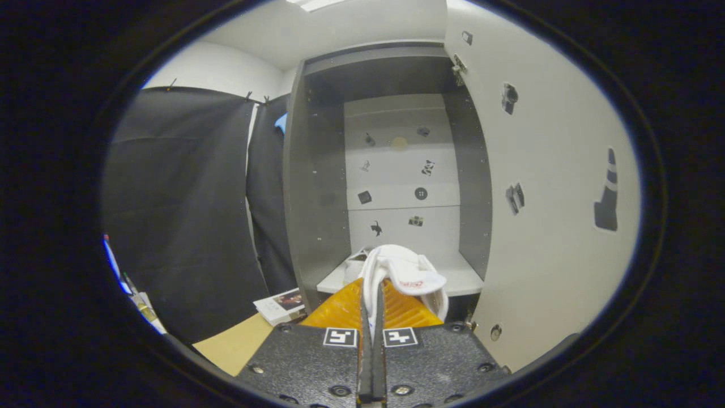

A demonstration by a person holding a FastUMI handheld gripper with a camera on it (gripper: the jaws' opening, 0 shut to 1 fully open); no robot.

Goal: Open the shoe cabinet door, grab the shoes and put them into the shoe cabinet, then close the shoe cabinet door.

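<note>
Fingers of your gripper pinch nearly closed on the white shoe, both pressing on its collar, with the shoe hanging just ahead of them at the mouth of the shoe cabinet. You appear to be in the middle step, carrying the shoe inside; the next move calls for pushing forward over the front edge of the pale shelf, lowering the sole flat onto it, then spreading the fingers. Something pale, perhaps a second shoe, lies on that shelf just left of the held one, so keep to the right of it. Right of you the cabinet door stands swung open, still to be closed. Farther in, the back panel carries small stickers.
</note>
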